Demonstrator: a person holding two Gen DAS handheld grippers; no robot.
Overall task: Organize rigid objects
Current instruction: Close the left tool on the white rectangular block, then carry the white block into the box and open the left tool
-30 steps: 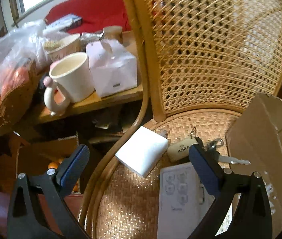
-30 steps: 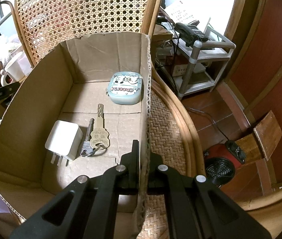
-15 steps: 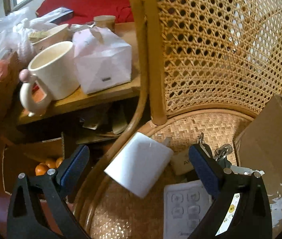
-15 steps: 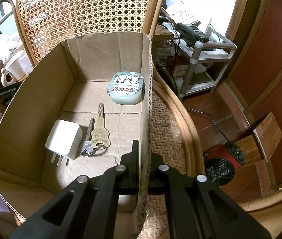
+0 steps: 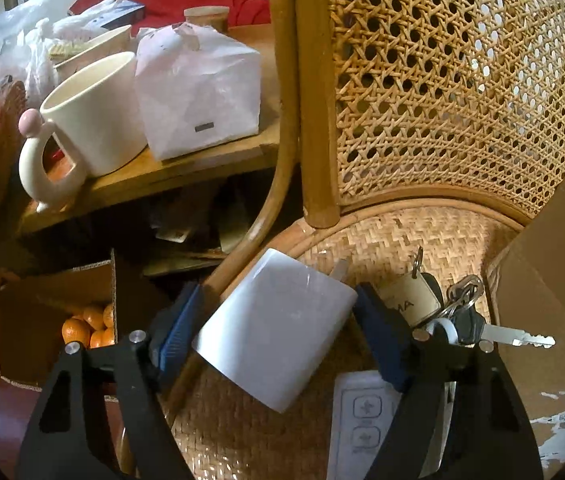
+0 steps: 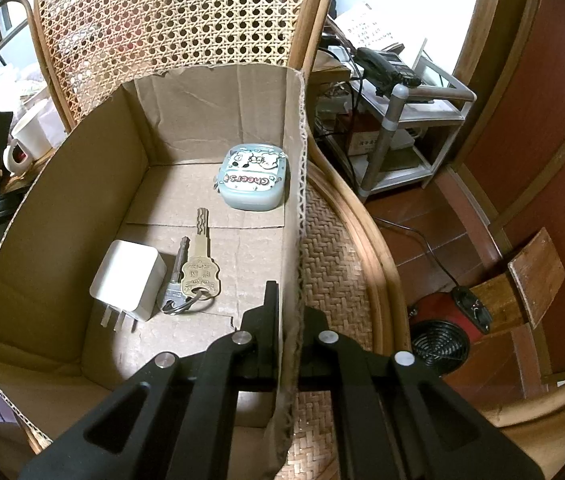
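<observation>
- The white charger (image 5: 278,332) lies tilted at the rim of the wicker chair seat (image 5: 394,236), between the blue pads of the left tongs (image 5: 278,320).
- Those jaws have just been closing around it; the right pad (image 5: 378,332) is at its corner, the left pad (image 5: 178,328) just apart, so no grip shows.
- At the charger's 3 o'clock sits a key bunch (image 5: 462,316); at 5 o'clock, a white remote (image 5: 366,416).
- The right tongs (image 6: 288,320) are clenched on the right wall of the cardboard box (image 6: 294,160).
- Inside the box: another white charger (image 6: 126,280), two keys (image 6: 194,272) beside it, and a blue case (image 6: 254,180) at 12 o'clock.
- Past the chair's left edge, a bench (image 5: 186,168) carries a cream mug (image 5: 94,112).
</observation>
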